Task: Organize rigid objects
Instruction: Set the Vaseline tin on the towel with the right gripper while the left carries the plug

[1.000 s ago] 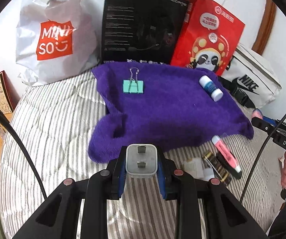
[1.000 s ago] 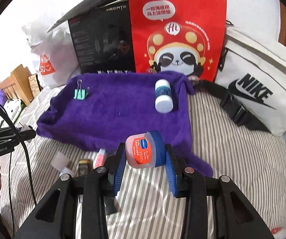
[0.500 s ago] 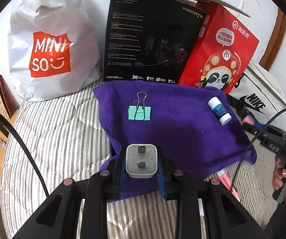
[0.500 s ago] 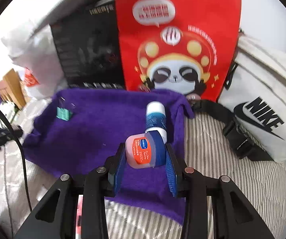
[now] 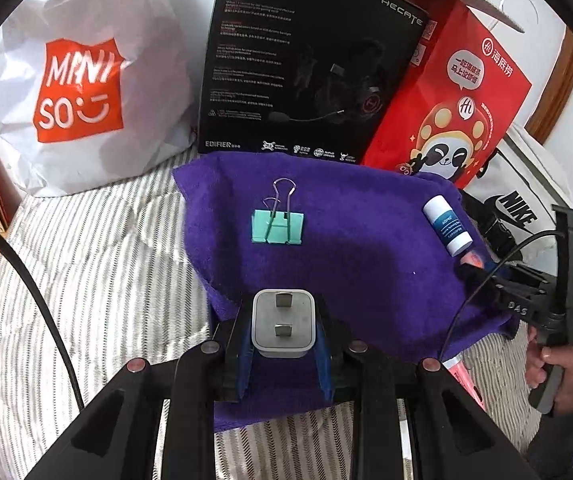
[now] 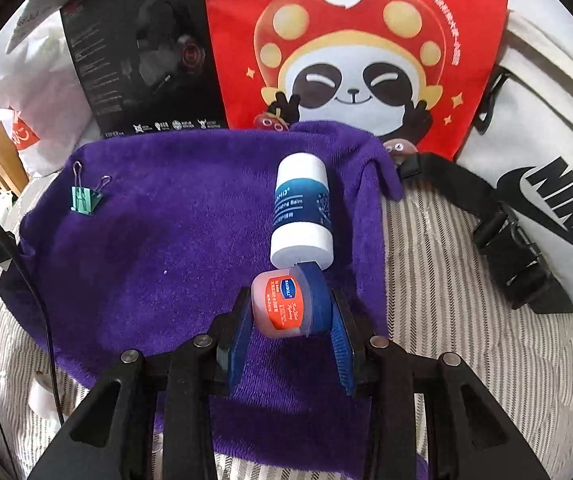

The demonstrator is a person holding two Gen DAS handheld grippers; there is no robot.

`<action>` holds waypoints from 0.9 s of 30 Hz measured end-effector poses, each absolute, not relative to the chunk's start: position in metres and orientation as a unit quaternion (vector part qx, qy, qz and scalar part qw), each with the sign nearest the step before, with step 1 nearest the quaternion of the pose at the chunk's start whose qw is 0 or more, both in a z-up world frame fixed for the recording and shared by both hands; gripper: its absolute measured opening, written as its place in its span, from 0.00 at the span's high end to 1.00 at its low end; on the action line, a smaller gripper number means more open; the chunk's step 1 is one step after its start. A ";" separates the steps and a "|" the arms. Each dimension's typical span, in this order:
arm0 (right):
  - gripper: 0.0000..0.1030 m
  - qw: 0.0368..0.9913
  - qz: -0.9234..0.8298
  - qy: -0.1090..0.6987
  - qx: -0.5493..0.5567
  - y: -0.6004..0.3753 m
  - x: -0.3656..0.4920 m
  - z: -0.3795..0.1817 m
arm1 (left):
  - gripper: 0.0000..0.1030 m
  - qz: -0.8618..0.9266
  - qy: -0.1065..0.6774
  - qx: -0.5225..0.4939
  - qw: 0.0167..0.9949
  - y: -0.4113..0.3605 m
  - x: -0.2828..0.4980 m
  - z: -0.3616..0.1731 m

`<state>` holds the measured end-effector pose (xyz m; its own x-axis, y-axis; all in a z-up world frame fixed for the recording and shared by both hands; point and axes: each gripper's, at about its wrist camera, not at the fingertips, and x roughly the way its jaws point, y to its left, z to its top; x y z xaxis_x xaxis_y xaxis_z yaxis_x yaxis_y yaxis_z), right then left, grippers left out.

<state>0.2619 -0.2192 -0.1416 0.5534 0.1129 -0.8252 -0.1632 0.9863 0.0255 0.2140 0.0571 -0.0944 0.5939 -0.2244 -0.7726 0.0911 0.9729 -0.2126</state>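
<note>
The left gripper [image 5: 283, 334] was clamped tight on a white plug adapter [image 5: 282, 326], its 2 prongs facing the camera, held above the near edge of the purple towel [image 5: 358, 264]. The blue pads met only the smooth flat sides of the adapter, so it could likely slide down and out if it were tilted or bumped.

The right gripper [image 6: 292, 322] was closed on a small balm jar [image 6: 286, 306] with a pink body and blue lid, gripped across its rounded sides and sitting skewed between the pads. That looked the riskier hold: a round jar pinched off-square could twist or pop free. It hung over the right part of the towel, almost touching the end of the white and blue balm stick [image 6: 302, 212] lying just beyond it. Setting the jar down there might nudge the stick and roll it toward the towel's right edge and onto the striped bedding [image 6: 458, 280].

Farther left on the towel lay a green binder clip [image 5: 277, 227], well apart from both grippers and unlikely to be disturbed. The soft towel gave uneven footing, so released items could tip. Behind it leaned a black headset box [image 5: 306, 64] and a red panda bag [image 6: 358, 48].
</note>
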 end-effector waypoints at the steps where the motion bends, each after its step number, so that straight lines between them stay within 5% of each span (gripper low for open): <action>1: 0.64 0.880 0.078 0.468 -0.026 -0.220 0.263 -0.143 | 0.76 -0.089 0.443 -0.077 0.889 0.057 0.215 -0.096; 27: 0.56 0.875 0.101 0.472 -0.039 -0.210 0.259 -0.150 | 0.76 -0.082 0.452 -0.069 0.885 0.056 0.218 -0.103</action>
<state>0.2595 -0.2102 -0.1498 0.5335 0.1393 -0.8343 -0.2125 0.9768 0.0272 0.2185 0.0556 -0.1032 0.5773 -0.2081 -0.7896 0.0838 0.9770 -0.1963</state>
